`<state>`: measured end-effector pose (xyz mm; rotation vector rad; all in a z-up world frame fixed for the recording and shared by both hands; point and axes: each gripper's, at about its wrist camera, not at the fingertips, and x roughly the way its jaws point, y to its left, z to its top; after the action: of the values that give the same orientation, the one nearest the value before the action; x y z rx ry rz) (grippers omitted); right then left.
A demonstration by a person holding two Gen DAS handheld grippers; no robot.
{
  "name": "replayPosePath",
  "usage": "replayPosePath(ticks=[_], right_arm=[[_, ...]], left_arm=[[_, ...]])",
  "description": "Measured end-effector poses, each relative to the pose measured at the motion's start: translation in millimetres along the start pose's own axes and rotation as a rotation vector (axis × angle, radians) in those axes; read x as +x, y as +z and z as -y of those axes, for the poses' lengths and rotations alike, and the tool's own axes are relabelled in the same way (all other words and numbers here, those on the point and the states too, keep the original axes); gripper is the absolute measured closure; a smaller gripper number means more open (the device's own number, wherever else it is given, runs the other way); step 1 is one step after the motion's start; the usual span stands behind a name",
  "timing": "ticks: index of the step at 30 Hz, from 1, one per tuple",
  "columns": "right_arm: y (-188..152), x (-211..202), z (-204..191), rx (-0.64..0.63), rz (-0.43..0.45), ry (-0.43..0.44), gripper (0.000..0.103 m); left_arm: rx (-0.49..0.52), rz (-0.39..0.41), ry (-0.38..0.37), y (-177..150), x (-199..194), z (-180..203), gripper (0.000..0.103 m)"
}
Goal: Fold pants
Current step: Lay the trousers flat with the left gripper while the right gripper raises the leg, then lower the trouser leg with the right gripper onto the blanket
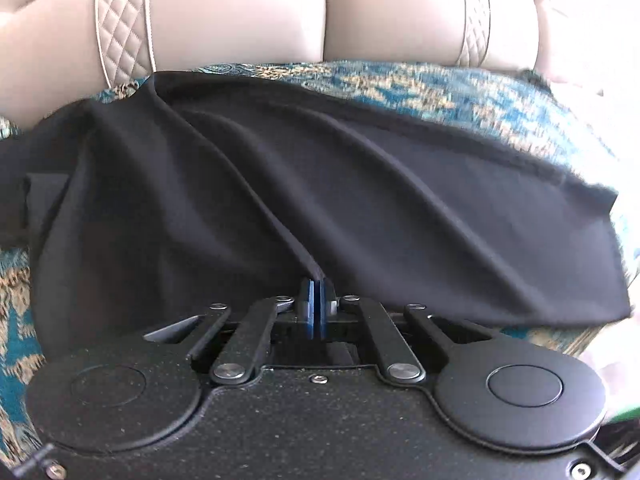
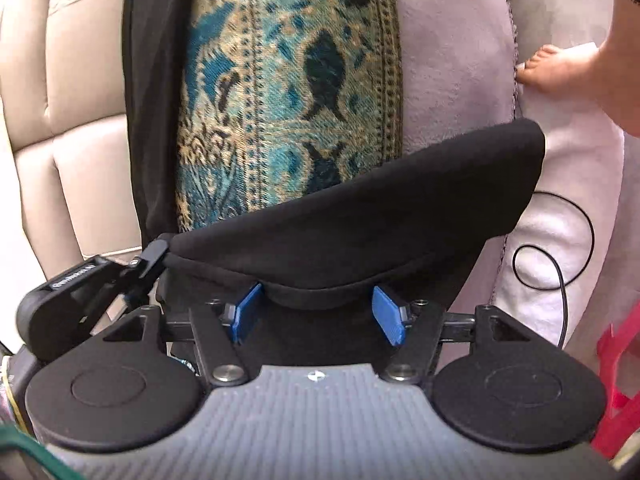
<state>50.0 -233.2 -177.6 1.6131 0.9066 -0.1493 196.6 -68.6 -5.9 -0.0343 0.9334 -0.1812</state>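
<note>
Pinching a fold of the black pants (image 1: 320, 200) tight in the left fingers (image 1: 308, 300); sagging between the open right fingers (image 2: 386, 312).

Pants (image 1: 320, 184) matt black cloth; cover (image 2: 288, 92) rough woven; sofa (image 1: 236, 12) smooth, probably leather.

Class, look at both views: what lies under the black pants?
Under the black pants a teal-and-gold patterned woven cloth shows at the edges, on a beige leather sofa. What lies beneath the pants' middle is covered.
</note>
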Motion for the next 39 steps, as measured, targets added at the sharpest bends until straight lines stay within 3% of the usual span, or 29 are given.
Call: replayPosePath(ticks=[7, 10, 12, 14, 15, 16, 18, 19, 22, 26, 31, 39], right_arm=[[13.8, -23.1, -2.9, 0.016, 0.102, 0.024, 0.027], [19.6, -27.6, 0.4, 0.089, 0.036, 0.075, 0.024], [15.9, -30.6, -4.4, 0.073, 0.007, 0.11, 0.023], [6.7, -32.4, -21.2, -0.071, 0.011, 0.046, 0.023], [0.4, -32.2, -36.1, -0.21, 0.031, -0.042, 0.023], [-11.0, -29.7, -53.9, -0.419, 0.084, -0.155, 0.026], [-47.3, -24.1, -71.2, -0.827, 0.281, -0.333, 0.035], [-62.2, -18.4, -71.0, -0.963, 0.337, -0.396, 0.041], [-93.6, 2.5, -57.6, -1.23, 0.349, -0.498, 0.051], [-114.7, 28.3, -41.8, -1.424, 0.362, -0.619, 0.054], [-130.2, 24.8, -30.7, -1.521, 0.319, -0.575, 0.052], [-137.1, 57.8, -13.5, -1.574, 0.318, -0.649, 0.047]], left_arm=[[-0.084, 0.018, -0.082, 21.1, -17.0, -6.7, 0.101], [-0.112, 0.015, -0.104, 27.8, -18.1, -10.6, 0.101], [-0.129, 0.01, -0.119, 30.5, -20.2, -13.8, 0.101], [-0.142, 0.009, -0.127, 32.6, -21.7, -15.8, 0.101], [-0.145, 0.008, -0.128, 35.0, -21.4, -16.2, 0.101], [-0.144, 0.007, -0.128, 36.2, -22.2, -16.8, 0.101], [-0.136, 0.007, -0.126, 38.2, -21.9, -16.3, 0.101], [-0.129, 0.008, -0.123, 38.6, -22.0, -15.5, 0.1], [-0.124, 0.004, -0.118, 39.7, -18.6, -14.1, 0.1], [-0.119, 0.005, -0.11, 39.3, -18.1, -11.4, 0.1], [-0.117, 0.001, -0.112, 40.3, -18.2, -11.0, 0.1], [-0.114, 0.004, -0.105, 40.7, -17.8, -9.1, 0.1]])
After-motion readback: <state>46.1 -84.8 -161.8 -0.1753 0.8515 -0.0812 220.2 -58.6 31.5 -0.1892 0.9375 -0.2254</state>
